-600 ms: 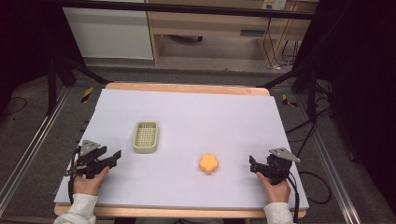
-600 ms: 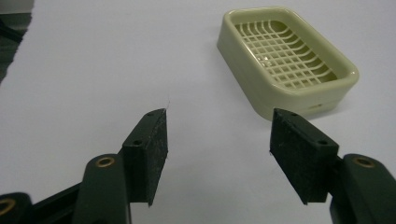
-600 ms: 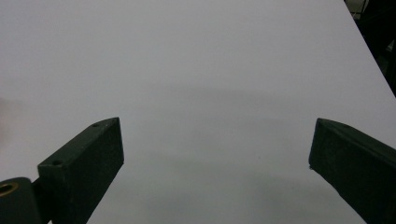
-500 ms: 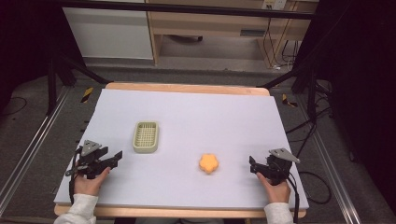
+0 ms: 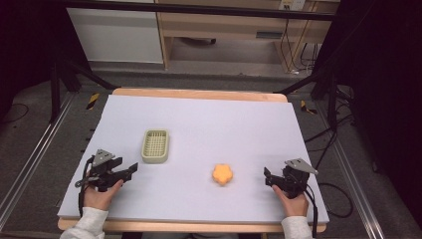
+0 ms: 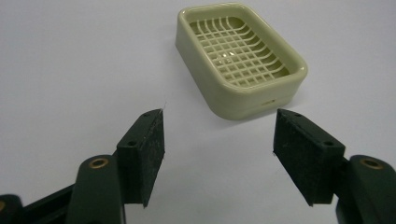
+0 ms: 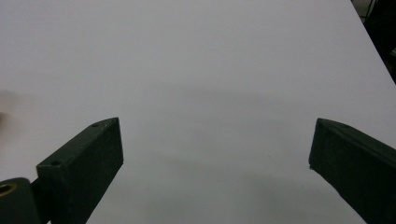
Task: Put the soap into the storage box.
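Note:
A pale green soap dish [image 5: 155, 146] with a grid bottom lies left of the table's middle, seen close in the left gripper view [image 6: 240, 58]. An orange flower-shaped piece [image 5: 222, 174] rests on the mat right of centre. My left gripper [image 5: 130, 169] is held low near the front left, pointing toward the dish, and in its own view the left gripper [image 6: 217, 151] is open and empty with the dish just beyond its jaws. My right gripper [image 5: 267, 177] sits at the front right, to the right of the orange piece; the right gripper [image 7: 215, 163] is wide open over bare mat.
The light grey mat [image 5: 209, 124] covers a wooden table whose edge [image 5: 199, 93] shows at the back. Black frame legs and cables [image 5: 323, 124] stand right of the table; a cabinet [image 5: 119, 35] is behind it.
The left gripper has shifted slightly right and forward toward the dish. The right gripper, dish and orange piece stay where they were.

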